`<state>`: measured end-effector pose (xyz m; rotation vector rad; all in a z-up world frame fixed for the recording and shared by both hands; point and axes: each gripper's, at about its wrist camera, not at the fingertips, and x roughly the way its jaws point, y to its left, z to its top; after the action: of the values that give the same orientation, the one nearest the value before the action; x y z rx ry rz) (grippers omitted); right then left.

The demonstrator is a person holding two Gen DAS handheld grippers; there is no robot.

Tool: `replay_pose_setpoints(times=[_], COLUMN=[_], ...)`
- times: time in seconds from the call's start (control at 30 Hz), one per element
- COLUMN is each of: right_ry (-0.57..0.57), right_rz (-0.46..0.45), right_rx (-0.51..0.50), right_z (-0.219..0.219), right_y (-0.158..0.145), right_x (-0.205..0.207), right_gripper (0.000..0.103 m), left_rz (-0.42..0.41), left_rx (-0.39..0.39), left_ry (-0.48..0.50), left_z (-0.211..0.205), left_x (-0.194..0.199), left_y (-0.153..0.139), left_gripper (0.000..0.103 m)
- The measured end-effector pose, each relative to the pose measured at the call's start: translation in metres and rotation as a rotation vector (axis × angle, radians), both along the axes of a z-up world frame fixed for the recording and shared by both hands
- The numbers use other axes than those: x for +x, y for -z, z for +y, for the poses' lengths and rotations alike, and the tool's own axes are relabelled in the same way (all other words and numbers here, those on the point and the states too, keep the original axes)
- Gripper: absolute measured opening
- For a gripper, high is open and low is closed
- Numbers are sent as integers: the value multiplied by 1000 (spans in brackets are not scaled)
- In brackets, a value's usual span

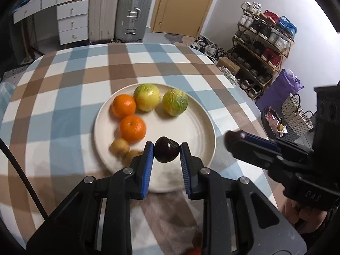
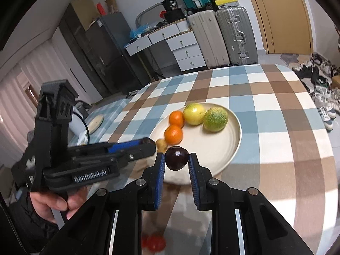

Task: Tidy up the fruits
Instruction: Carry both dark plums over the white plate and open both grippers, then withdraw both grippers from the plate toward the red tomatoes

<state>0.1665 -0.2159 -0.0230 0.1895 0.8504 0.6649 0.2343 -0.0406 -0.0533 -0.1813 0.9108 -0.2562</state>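
A white plate (image 1: 191,127) on the checked tablecloth holds two oranges (image 1: 124,105), two green-yellow striped fruits (image 1: 175,102) and two small brown kiwis (image 1: 120,146) along its left side. My left gripper (image 1: 166,148) is shut on a dark purple plum (image 1: 166,152) above the plate's near edge. My right gripper (image 2: 177,159) is shut on a second dark plum (image 2: 177,158), also over the near rim of the plate (image 2: 223,148). Each gripper shows in the other's view: the right one (image 1: 233,138) beside the plate, the left one (image 2: 148,146) by the kiwis (image 2: 161,144).
Small red fruits (image 2: 156,242) lie blurred on the table below my fingers. A round wooden coaster (image 2: 95,122) sits at the table's left edge. Suitcases (image 1: 133,10), white drawers (image 1: 72,21) and a shoe rack (image 1: 261,48) stand beyond the table.
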Motion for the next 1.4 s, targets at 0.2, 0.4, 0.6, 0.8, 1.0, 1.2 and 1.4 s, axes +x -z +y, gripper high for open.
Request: replay_pose_setpoints(times=[0.2, 0.4, 0.6, 0.8, 1.0, 1.2, 1.4], right_ry=[29, 31, 15, 19, 30, 31, 37], right_rz=[47, 83, 107, 124, 128, 140, 110], right_rx=[37, -3, -37, -56, -75, -71, -40], right_z=[-1, 7, 19, 26, 33, 37, 28], right_y=[19, 41, 56, 65, 69, 74, 63], right_x=[45, 67, 75, 78, 83, 86, 81], right_gripper=[23, 23, 23, 23, 23, 28, 52], left_rz=[4, 39, 82, 124, 129, 128, 109], left_rx=[-1, -43, -64, -121, -122, -135, -179], left_ry=[21, 27, 21, 17, 15, 7, 4], left_z=[-6, -5, -1, 3, -2, 0, 7], left_x=[39, 68, 82, 92, 97, 98, 89], left_y=[10, 23, 36, 48, 53, 51, 38], left_gripper=[23, 23, 23, 23, 23, 26, 49])
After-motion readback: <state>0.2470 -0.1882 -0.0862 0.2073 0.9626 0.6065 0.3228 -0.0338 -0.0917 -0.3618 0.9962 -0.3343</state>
